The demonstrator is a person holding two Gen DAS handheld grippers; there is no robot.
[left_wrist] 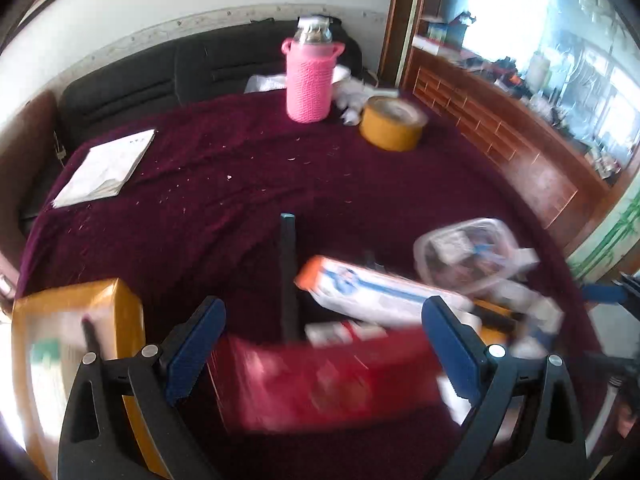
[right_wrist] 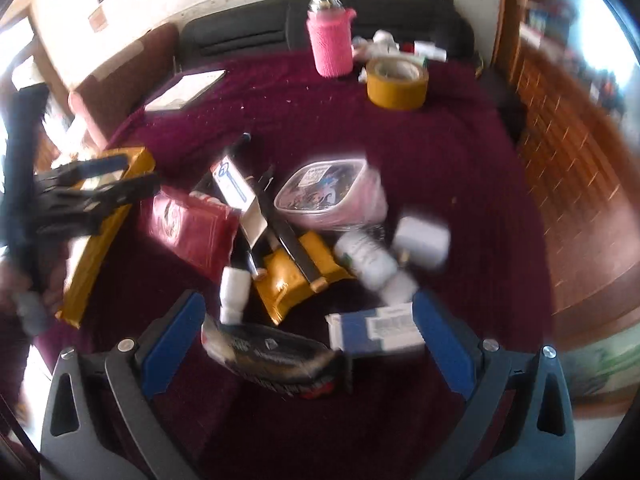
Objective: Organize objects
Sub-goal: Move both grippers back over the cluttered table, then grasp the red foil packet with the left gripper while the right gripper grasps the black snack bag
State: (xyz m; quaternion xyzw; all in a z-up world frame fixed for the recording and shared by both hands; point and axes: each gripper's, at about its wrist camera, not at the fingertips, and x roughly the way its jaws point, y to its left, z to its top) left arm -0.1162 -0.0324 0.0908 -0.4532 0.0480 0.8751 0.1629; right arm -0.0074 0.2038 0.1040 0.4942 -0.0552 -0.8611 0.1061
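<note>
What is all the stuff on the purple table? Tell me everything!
bottle: one, pink knitted cover, far edge
tape roll: one, yellow-brown, right of bottle
booklet: one, white, far left
clear tub: one, see-through, middle
red packet: one, red, left of pile
long box: one, white, orange end, atop pile
white bottles: two, near pile
blue-white box: one, front
tablecloth: maroon
left tool: open, over red packet
right tool: open, over pile
</note>
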